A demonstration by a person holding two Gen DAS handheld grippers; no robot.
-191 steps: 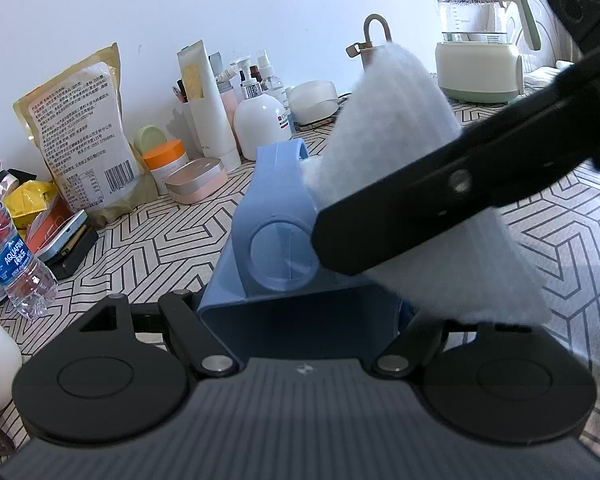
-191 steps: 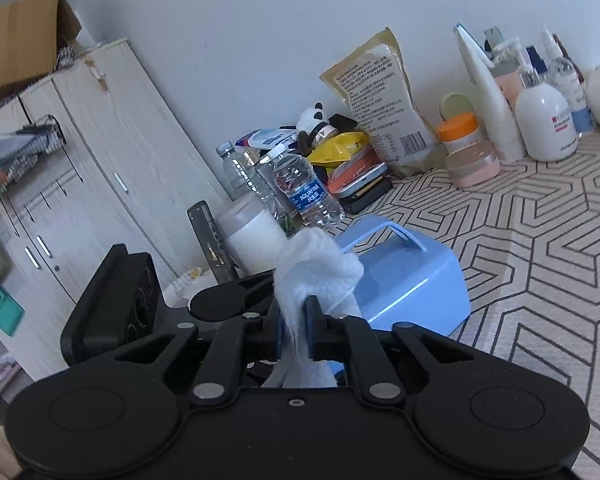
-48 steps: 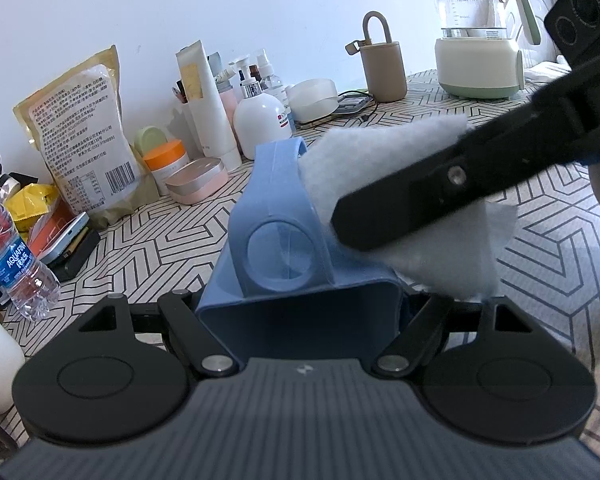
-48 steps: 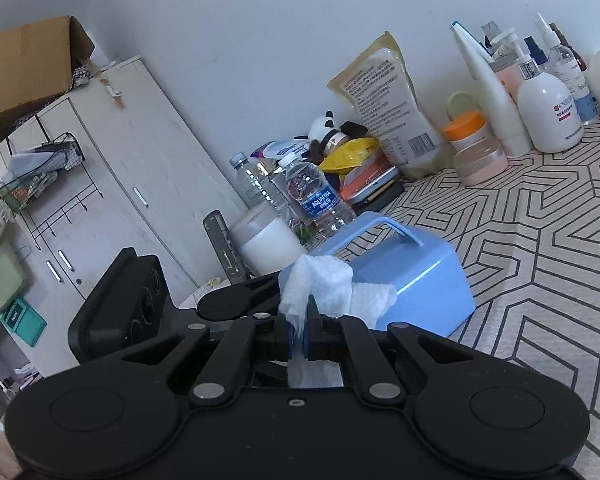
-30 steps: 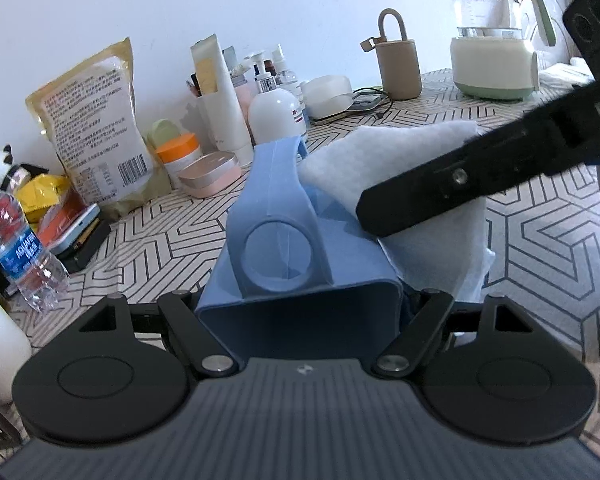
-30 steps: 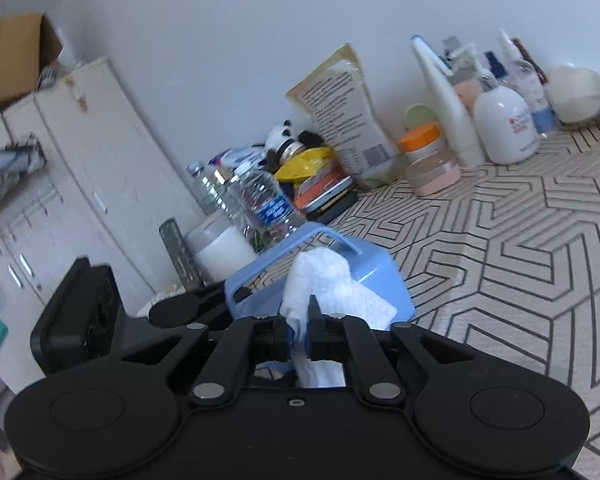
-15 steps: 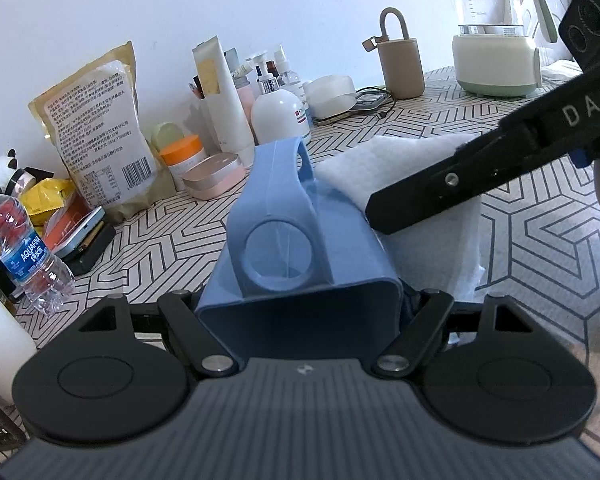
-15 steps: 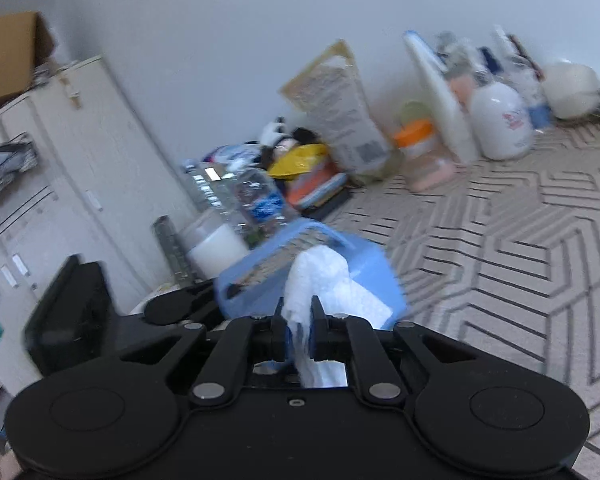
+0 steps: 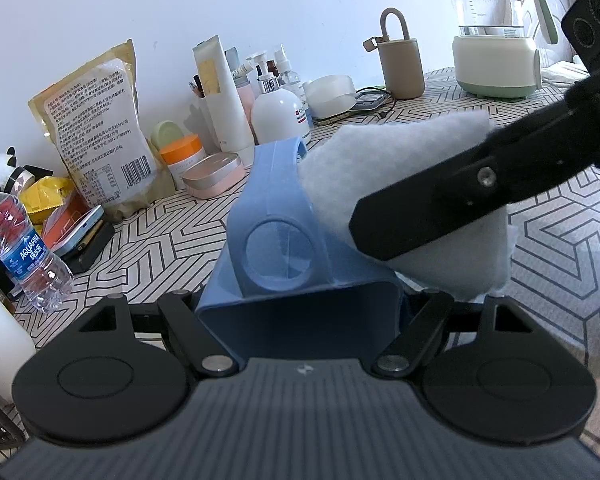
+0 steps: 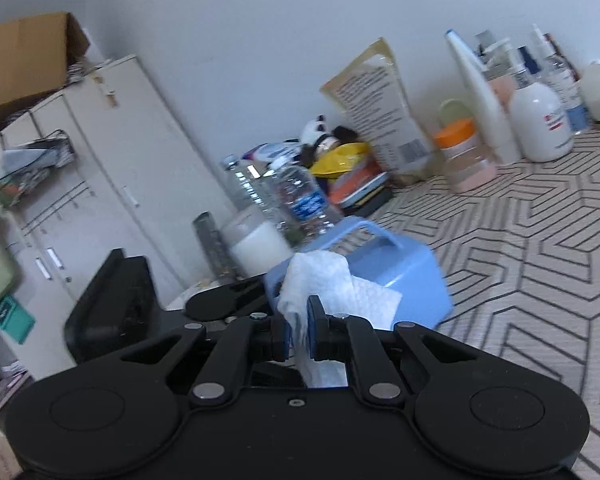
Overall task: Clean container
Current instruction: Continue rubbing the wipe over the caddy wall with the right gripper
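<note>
Container (image 9: pixel 288 240) blue, clamped in left claw (image 9: pixel 300 312), right claw (image 10: pixel 298 330) pinched white cloth (image 10: pixel 332 284) against container's side, above table (image 9: pixel 560 240).

The left gripper (image 9: pixel 300 312) clamps the near end of a blue container (image 9: pixel 278 240), its handle pointing away over the patterned table (image 9: pixel 560 256); from the right, the right gripper (image 9: pixel 384 236) presses a white cloth (image 9: pixel 384 160) against the container's right side; bottles (image 9: pixel 278 114) and a food pouch (image 9: pixel 96 132) line the far wall; a kettle (image 9: pixel 494 36) stands far right.
</note>
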